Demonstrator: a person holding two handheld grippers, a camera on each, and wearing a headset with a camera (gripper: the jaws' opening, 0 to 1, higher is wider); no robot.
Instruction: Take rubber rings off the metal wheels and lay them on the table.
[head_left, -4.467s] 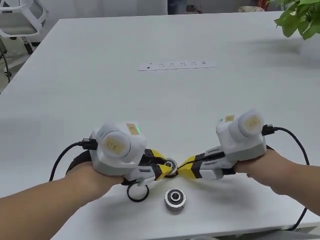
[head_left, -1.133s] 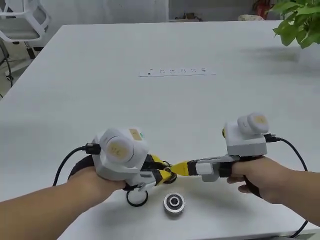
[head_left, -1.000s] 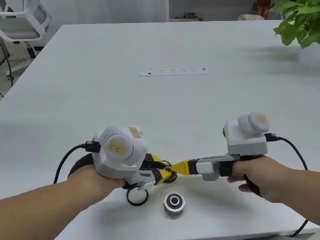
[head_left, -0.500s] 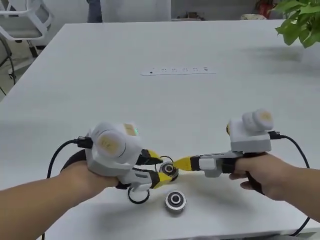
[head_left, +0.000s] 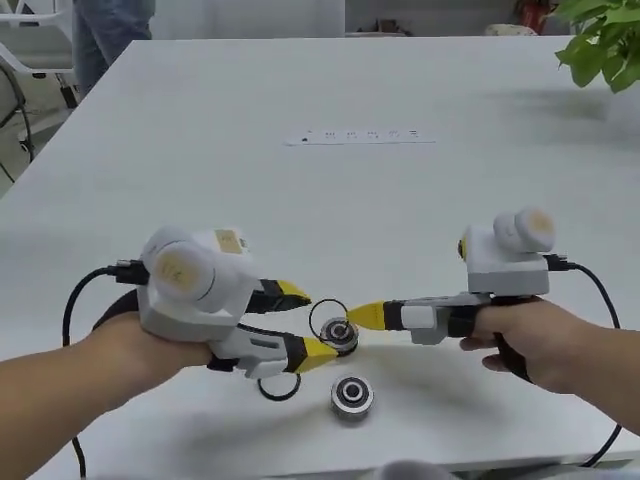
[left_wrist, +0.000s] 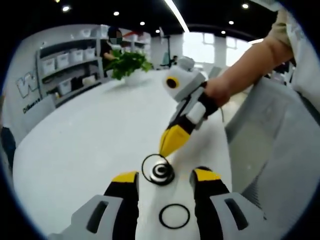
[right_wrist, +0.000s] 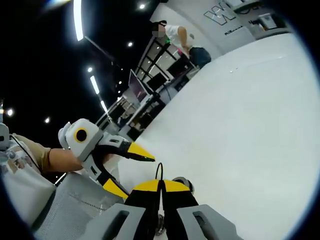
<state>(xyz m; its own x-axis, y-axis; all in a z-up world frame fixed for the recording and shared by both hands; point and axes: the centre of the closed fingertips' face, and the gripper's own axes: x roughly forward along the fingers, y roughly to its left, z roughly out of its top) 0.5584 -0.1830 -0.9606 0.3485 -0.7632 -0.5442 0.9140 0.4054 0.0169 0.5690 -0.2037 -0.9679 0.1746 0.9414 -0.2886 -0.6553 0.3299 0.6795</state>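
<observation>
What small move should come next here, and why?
Probably draw the right gripper away, pulling the rubber ring clear of the metal wheel, then lay it on the table. Its jaws are shut on the ring, which looks partly off the wheel, while the left gripper stands open, not gripping the wheel.

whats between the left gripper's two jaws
In the left gripper view, a loose rubber ring lies on the table between the open jaws of the left gripper, a metal wheel at their tips.
</observation>
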